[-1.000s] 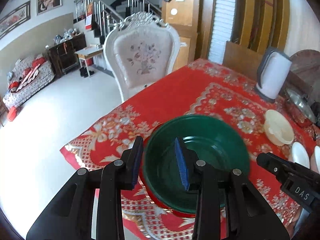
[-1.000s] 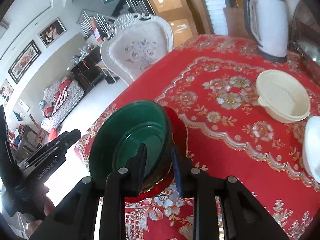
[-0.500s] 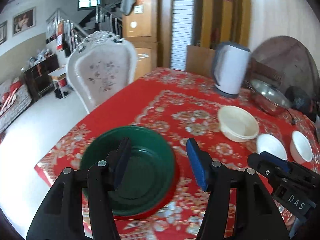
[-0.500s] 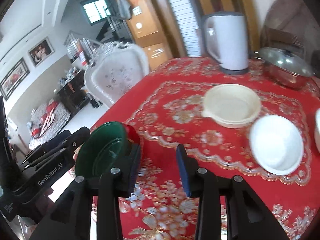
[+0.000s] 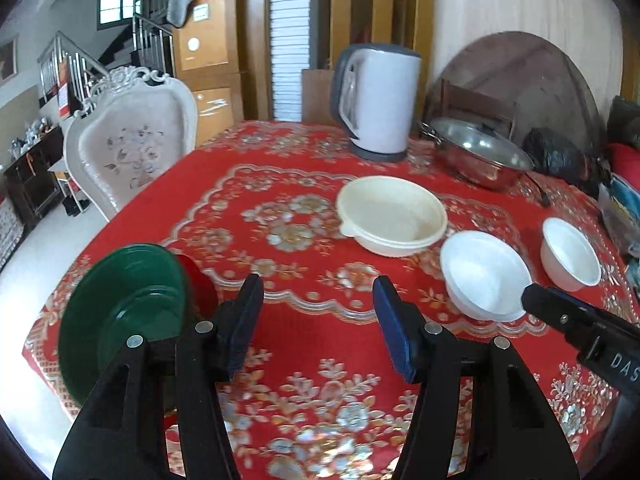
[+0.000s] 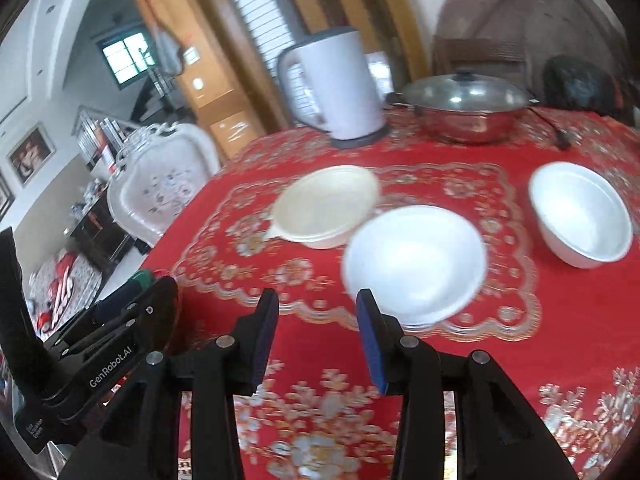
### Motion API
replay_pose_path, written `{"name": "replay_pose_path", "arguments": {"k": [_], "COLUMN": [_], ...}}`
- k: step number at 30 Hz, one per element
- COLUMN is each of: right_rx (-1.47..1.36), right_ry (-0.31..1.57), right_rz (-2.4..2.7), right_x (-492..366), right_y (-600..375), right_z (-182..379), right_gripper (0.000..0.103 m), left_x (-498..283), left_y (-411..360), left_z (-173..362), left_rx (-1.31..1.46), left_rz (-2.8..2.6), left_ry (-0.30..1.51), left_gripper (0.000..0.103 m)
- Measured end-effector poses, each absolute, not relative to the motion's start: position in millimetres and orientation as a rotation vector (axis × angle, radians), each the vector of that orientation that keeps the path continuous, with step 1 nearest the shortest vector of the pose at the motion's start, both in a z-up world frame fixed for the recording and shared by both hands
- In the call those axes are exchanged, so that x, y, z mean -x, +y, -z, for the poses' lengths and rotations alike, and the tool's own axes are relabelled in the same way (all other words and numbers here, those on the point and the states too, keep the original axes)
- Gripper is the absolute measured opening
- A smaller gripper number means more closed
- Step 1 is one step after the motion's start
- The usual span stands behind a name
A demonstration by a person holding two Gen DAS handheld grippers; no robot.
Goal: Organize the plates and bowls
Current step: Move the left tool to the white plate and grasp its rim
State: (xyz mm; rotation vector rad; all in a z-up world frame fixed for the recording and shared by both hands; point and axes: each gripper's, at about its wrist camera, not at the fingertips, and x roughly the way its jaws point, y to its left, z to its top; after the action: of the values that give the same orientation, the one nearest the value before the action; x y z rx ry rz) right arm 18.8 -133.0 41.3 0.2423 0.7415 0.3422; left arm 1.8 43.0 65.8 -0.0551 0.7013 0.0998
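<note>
A green bowl [image 5: 120,300] rests on a red plate [image 5: 198,284] at the table's near left corner, left of my left gripper [image 5: 316,292], which is open and holds nothing. Farther along the red tablecloth lie a cream bowl [image 5: 390,216], a wide white bowl [image 5: 484,272] and a smaller white bowl [image 5: 570,254]. My right gripper [image 6: 316,304] hangs just short of the wide white bowl [image 6: 416,260]. Its jaws are opening with only cloth between them. Behind it lie the cream bowl [image 6: 324,204] and the smaller white bowl [image 6: 580,216].
A white kettle [image 5: 376,100] and a lidded steel pot [image 5: 476,156] stand at the back of the table. A black bag [image 5: 556,156] lies at the far right. An ornate white chair [image 5: 128,148] stands off the table's left side.
Both grippers let go of the green bowl's rim, opened and swung right across the table. The green bowl stayed at the left corner; the cream and white bowls came into view.
</note>
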Motion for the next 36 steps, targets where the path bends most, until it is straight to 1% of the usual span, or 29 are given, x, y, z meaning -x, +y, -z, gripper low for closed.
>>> {"name": "replay_pose_path", "arguments": {"k": [9,18,25,36], "right_rx": [-0.314,-0.349,-0.362,-0.379], "right_ry": [0.765,0.793,0.827,0.889], "right_rz": [-0.248,-0.192,-0.156,-0.166], "right_x": [-26,-39,-50,-81], "right_y": [-185,-213,-229,-236], "right_z": [-30,-18,-10,4], "right_gripper": [0.041,0.041,0.045,0.048], "left_x": [-20,-42,-57,-87], "left_y": [12,-8,-24,-42], "left_z": [-51,-37,-30,-19], "left_rx": [0.021,0.023,0.011,0.049], "left_rz": [-0.066,-0.032,-0.012,0.024], "left_ry": [0.735,0.788,0.818,0.9], "left_gripper": [0.057,0.057,0.057,0.057]}}
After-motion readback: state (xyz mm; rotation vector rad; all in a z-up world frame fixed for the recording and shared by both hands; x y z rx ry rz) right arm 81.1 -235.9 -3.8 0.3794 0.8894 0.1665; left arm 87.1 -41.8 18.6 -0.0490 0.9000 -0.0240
